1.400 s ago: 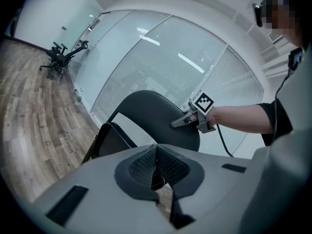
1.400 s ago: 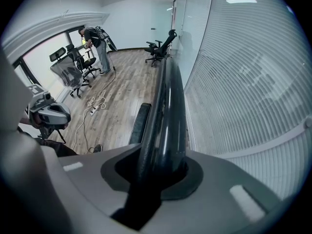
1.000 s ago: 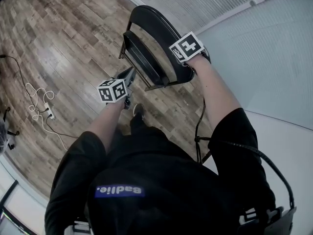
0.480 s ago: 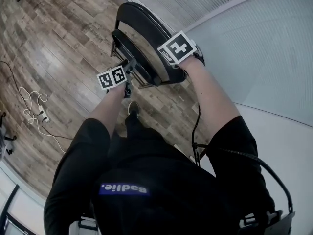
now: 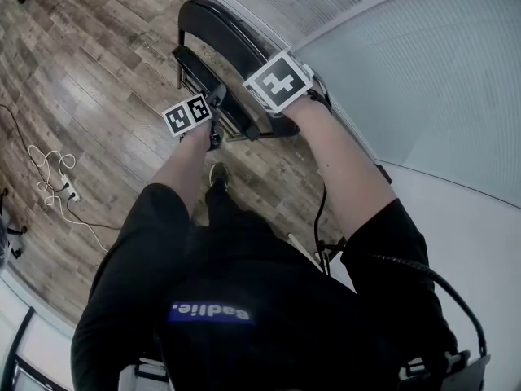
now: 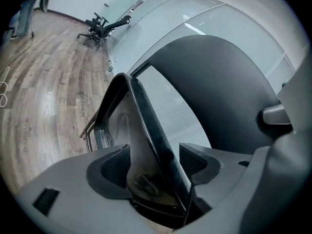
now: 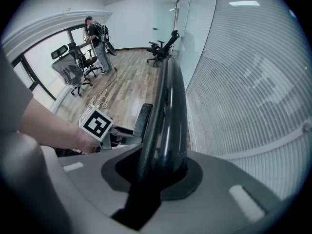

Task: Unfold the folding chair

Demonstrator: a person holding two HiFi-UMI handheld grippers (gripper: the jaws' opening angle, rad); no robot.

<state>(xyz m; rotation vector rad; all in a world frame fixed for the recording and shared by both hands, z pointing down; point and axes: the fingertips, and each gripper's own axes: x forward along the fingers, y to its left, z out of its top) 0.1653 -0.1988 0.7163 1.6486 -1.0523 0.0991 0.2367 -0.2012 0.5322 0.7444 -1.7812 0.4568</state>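
The black folding chair (image 5: 213,24) stands folded on the wood floor beside the glass wall. My right gripper (image 7: 163,165) points steeply down and is shut on the top rail of the chair's backrest (image 7: 168,96). My left gripper (image 6: 153,162) is at the near edge of the folded seat (image 6: 141,126). The seat edge runs between its jaws, which are opening, and the pads (image 6: 193,159) do not press on it. In the head view the left marker cube (image 5: 189,114) sits beside the seat (image 5: 199,73), and the right cube (image 5: 278,81) covers the backrest's near end.
A frosted glass wall with blinds (image 5: 423,80) runs close along the chair's right. A white cable and power strip (image 5: 53,176) lie on the floor at left. My shoe (image 5: 217,173) is just below the chair. Office chairs (image 7: 163,45) and a person (image 7: 97,38) stand far off.
My left gripper has moved from open floor in front of the chair up to the seat edge, and its jaws now straddle that edge. The right gripper has kept its grip on the backrest.
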